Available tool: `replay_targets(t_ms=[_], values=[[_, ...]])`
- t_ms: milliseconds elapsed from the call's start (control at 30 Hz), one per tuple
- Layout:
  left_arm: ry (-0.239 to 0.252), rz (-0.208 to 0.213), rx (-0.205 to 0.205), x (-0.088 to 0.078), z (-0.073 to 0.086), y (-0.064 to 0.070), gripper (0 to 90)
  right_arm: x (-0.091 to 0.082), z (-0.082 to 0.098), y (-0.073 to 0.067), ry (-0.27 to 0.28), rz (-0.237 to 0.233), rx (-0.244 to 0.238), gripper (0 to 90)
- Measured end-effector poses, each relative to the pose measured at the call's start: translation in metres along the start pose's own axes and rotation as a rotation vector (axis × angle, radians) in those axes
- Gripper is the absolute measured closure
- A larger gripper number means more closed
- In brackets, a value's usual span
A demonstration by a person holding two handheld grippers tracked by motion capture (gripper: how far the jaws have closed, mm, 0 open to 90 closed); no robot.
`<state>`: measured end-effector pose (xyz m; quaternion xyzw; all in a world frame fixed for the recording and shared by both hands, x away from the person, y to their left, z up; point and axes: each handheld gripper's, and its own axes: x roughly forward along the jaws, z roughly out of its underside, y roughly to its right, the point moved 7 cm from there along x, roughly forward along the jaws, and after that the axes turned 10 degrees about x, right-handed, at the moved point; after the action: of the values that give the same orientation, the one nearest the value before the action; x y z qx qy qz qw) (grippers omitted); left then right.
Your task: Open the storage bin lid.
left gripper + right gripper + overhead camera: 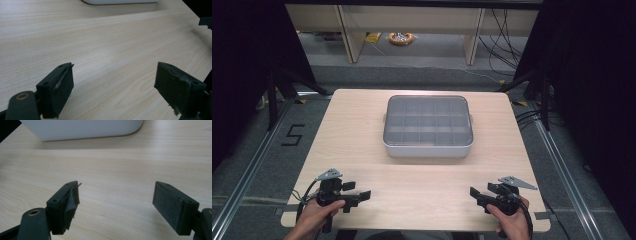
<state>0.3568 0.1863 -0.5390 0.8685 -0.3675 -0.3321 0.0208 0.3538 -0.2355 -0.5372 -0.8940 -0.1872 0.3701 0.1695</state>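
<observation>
— What could you not make out from where you stood?

— Starting at the left: the person's left hand [317, 212] came in from the near edge and the forearm was cut off there, so I saw little beyond the fist around the handle. The left gripper [362, 195] lay low over the table [357, 125], near its left front corner, and its cable ran off behind the hand. In the left gripper view only a thin sliver of the white box [120, 2] showed at the very top, the rest cropped away, and a dark scrap of the other gripper poked in at the right edge.

— And the box itself?

— The white box sat in the middle of the table, toward the far side, under a clear lid [428, 120]. Through the lid I saw a grid of dividers, but glare and blur kept me from telling whether anything lay in the compartments.

— The right side?

— The right hand [512, 215] was also cut by the bottom edge. The right gripper [474, 192] pointed inward over the near right part of the table. In the right gripper view only the box's lower wall and one rounded corner appeared at the top.

— How did the jaws stand?

— Both pairs were spread wide, bare wood between them, nothing pinched. One worn pad [71, 202] on the right gripper looked frayed and peeling.

— And the box relative to them?

— Well apart from both, ahead of them and between them, touched by neither.
</observation>
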Motion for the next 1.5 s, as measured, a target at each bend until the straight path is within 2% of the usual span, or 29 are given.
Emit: replay_targets(t_ms=[67,167,233,667,700,733,900,933,1000,1100,1167,1200,1233,1267,1300,1333,1367,1467,1500], values=[[-0.01,0.009,-0.001,-0.001,0.0,0.0,14.5,0.001,0.0,0.0,0.005,-0.012,0.003,22.3],[-0.013,0.012,-0.012,0.0,0.001,0.0,14.5,0.0,0.001,-0.003,0.001,-0.012,0.059,22.3],[-0.011,0.022,-0.018,0.0,0.001,0.0,14.5,0.0,0.001,-0.003,0.002,-0.01,0.058,22.2],[-0.002,0.016,-0.027,0.0,0.0,-0.001,14.6,0.0,0.001,-0.003,-0.003,-0.018,0.068,22.3],[-0.007,0.018,-0.028,0.0,0.0,-0.001,14.6,0.0,-0.001,0.0,0.007,-0.018,0.026,22.3],[-0.005,0.019,-0.031,0.0,0.0,-0.001,14.6,0.001,-0.001,0.0,0.007,-0.035,0.033,22.2],[-0.004,0.02,-0.033,0.0,0.0,-0.001,14.7,0.001,-0.002,0.002,0.009,-0.009,0.023,22.0],[-0.005,0.021,-0.034,0.0,0.0,-0.001,14.7,0.001,-0.002,0.001,0.013,-0.022,0.034,21.8],[-0.007,0.023,-0.033,0.0,0.001,-0.001,14.7,0.0,-0.002,0.001,0.009,-0.016,0.027,21.6],[-0.011,0.029,-0.032,0.001,0.0,-0.001,14.7,0.003,-0.003,0.001,0.029,-0.031,0.025,21.6],[-0.019,0.044,-0.042,0.002,0.0,-0.002,14.7,0.003,-0.004,0.0,0.028,-0.04,0.038,21.7],[-0.024,0.047,-0.053,0.003,-0.001,-0.002,14.8,0.004,-0.007,-0.002,0.022,-0.032,0.076,22.9],[-0.022,0.053,-0.06,0.003,-0.002,-0.003,14.8,0.004,-0.007,-0.002,0.022,-0.032,0.076,22.9],[-0.016,0.054,-0.055,0.003,-0.003,-0.003,14.8,0.005,-0.011,0.004,0.035,-0.011,0.018,23.3],[-0.013,0.047,-0.057,0.003,-0.004,-0.003,14.8,0.006,-0.013,0.001,0.039,-0.028,0.052,23.7],[-0.011,0.046,-0.056,0.003,-0.004,-0.004,14.8,0.006,-0.016,0.004,0.049,-0.03,0.026,23.8],[-0.012,0.046,-0.049,0.003,-0.004,-0.005,14.7,0.008,-0.021,0.004,0.068,-0.023,0.042,24.6],[-0.016,0.054,-0.059,0.006,-0.007,-0.005,14.7,0.01,-0.024,0.003,0.06,-0.038,0.033,25.2],[-0.014,0.06,-0.066,0.007,-0.009,-0.006,14.7,0.012,-0.029,0.003,0.072,-0.038,0.053,25.4]])
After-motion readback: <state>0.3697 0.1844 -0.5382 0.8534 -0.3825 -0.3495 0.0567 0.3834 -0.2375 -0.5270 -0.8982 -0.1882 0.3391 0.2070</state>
